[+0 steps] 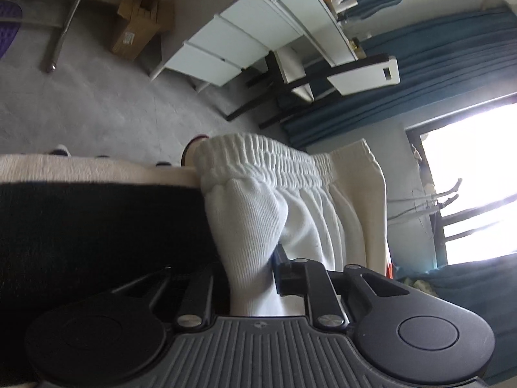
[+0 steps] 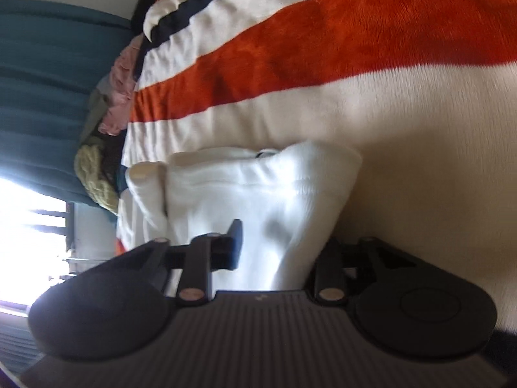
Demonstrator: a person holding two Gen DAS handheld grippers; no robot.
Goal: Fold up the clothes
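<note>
The left tool [image 1: 252, 278] is clamped on a bunched fold of a white ribbed-knit garment with a gathered elastic waistband [image 1: 290, 200], the cloth pinched between its dark fingers [image 1: 284, 271] and rising ahead of the camera. Beside the garment on the left lies a fleece blanket with cream, black and orange stripes [image 1: 80, 220] covering the bed. Beyond it are a grey floor [image 1: 106, 103], a white drawer unit [image 1: 226, 48], a brown cardboard box [image 1: 139, 26] and blue curtains [image 1: 420, 64] by a bright window [image 1: 468, 177]. The right tool [image 2: 278, 252] is likewise closed on the white garment [image 2: 245, 187], which is gathered between its fingers [image 2: 234, 245] and lies on the striped blanket [image 2: 355, 64], touching its cream band.
</note>
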